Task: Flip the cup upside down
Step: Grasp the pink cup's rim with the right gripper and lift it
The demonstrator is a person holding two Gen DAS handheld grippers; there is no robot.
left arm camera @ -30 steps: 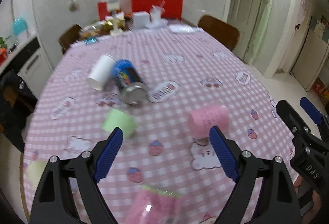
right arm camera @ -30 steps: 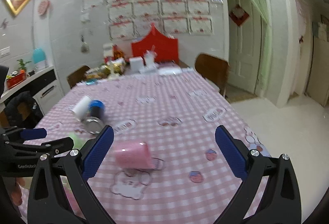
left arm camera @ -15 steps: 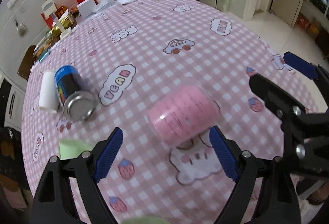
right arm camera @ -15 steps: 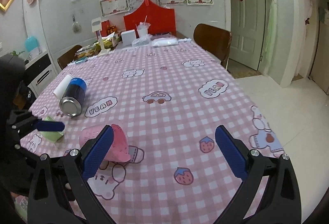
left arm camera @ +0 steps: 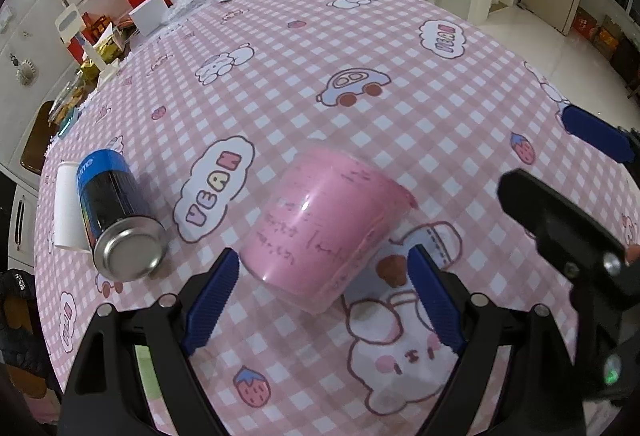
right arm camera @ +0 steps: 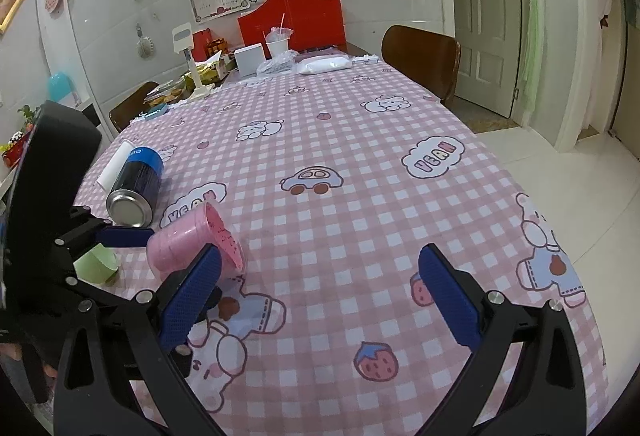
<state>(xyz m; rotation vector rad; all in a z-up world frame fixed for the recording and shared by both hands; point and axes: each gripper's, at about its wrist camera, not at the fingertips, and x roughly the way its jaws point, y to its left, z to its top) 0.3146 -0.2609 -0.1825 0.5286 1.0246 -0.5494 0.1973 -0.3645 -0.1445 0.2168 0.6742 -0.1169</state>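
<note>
A pink plastic cup (left arm camera: 320,228) lies on its side on the pink checked tablecloth, base toward me, mouth pointing away to the right. My left gripper (left arm camera: 324,300) is open, its blue pads on either side of the cup's base end, not touching it. In the right wrist view the cup (right arm camera: 192,244) lies at the left with its mouth facing right, and the left gripper (right arm camera: 120,236) reaches in beside it. My right gripper (right arm camera: 320,296) is open and empty, low over the cloth to the cup's right.
A blue can (left arm camera: 116,220) and a white cup (left arm camera: 66,208) lie on their sides left of the pink cup. A green cup (right arm camera: 96,264) lies behind the left gripper. Boxes and a red stand (right arm camera: 292,20) crowd the far table end. A wooden chair (right arm camera: 420,56) stands at the right.
My left gripper has moved forward and down, so the pink cup's base now sits between its open pads. The right gripper has come closer to the table and the cup.
</note>
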